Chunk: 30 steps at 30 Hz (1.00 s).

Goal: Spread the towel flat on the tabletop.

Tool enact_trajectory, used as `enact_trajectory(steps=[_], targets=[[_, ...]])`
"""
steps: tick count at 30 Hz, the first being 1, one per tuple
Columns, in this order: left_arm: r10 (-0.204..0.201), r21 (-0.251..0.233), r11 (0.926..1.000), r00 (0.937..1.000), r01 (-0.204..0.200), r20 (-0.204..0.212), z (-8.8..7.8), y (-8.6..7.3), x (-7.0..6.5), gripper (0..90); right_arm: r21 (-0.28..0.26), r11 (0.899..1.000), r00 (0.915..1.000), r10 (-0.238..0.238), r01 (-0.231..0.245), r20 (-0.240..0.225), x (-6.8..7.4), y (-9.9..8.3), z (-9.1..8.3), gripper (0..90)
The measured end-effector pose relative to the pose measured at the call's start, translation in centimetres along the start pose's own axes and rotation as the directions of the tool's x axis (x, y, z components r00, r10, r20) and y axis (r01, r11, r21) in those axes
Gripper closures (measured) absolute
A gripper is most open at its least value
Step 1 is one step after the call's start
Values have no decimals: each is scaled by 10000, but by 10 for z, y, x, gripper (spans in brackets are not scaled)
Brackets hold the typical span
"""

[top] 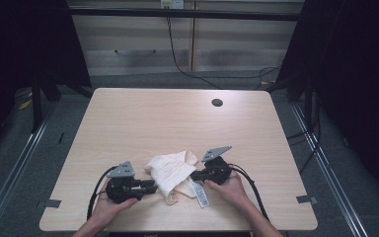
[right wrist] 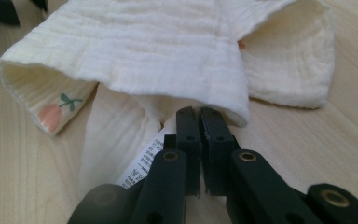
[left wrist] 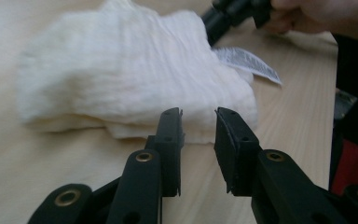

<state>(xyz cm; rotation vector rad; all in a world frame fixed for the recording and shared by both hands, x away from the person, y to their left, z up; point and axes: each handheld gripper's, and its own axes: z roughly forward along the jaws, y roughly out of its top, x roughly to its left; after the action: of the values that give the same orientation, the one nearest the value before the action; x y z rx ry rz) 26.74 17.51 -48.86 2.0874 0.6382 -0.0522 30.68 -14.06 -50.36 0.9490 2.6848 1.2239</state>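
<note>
A cream muslin cloth (top: 170, 170) lies folded on the wooden table (top: 168, 118) near its front edge. A small pink fruit print shows on one folded edge (right wrist: 51, 116). A white care label (top: 202, 195) sticks out at the cloth's right. My left gripper (top: 154, 186) lies at the cloth's left side; in the left gripper view its jaws (left wrist: 199, 114) stand apart just short of the cloth (left wrist: 121, 70), nothing between them. My right gripper (top: 193, 174) is shut, its tips (right wrist: 198, 112) tucked under the cloth's upper layer (right wrist: 158, 46) beside the label (right wrist: 142, 163). No cloth shows between its pads.
A round cable hole (top: 217, 102) sits in the table's far right part. Cabinets and cables lie beyond the far edge. The person's hands hold both grippers at the table's front. The other gripper (left wrist: 228, 14) shows past the cloth in the left gripper view.
</note>
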Motion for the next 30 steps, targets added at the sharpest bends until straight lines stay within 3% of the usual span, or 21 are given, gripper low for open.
enact_trajectory(steps=[4, 6, 12, 16, 21, 26, 28, 30], targets=[[129, 294, 9995, 9994, -138, 322, 12, 1, -6, 646, -31, 10000, 10000, 4, -4, 4, 0, 0, 0, 871], [129, 278, 9995, 9997, -135, 210, 16, 2, -8, 585, -33, 10000, 10000, 29, -29, -40, 0, 0, 0, 871], [321, 362, 9988, 9989, -334, 336, 30, 8, -10, 516, -57, 10000, 10000, 44, -44, -26, 0, -1, 0, 871], [616, 416, 9971, 9966, -639, 544, 35, 11, -17, 513, -55, 9999, 9999, 86, -87, -67, 0, -1, 0, 871], [972, 709, 9925, 9944, -1000, 427, 41, 6, -20, 530, -49, 10000, 9999, 82, -82, -60, -1, -1, 0, 871], [1399, 805, 9866, 9898, -1418, 282, 43, 3, -25, 541, -33, 9999, 9999, 101, -101, -64, -1, -1, 0, 871], [1745, 757, 9817, 9846, -1745, 63, 44, 1, -27, 566, -43, 9999, 9999, 112, -113, -70, -1, -1, 0, 871], [2224, 771, 9725, 9746, -2198, -270, 44, 0, -31, 601, 11, 9999, 9999, 152, -152, -33, 0, -1, -1, 870]])
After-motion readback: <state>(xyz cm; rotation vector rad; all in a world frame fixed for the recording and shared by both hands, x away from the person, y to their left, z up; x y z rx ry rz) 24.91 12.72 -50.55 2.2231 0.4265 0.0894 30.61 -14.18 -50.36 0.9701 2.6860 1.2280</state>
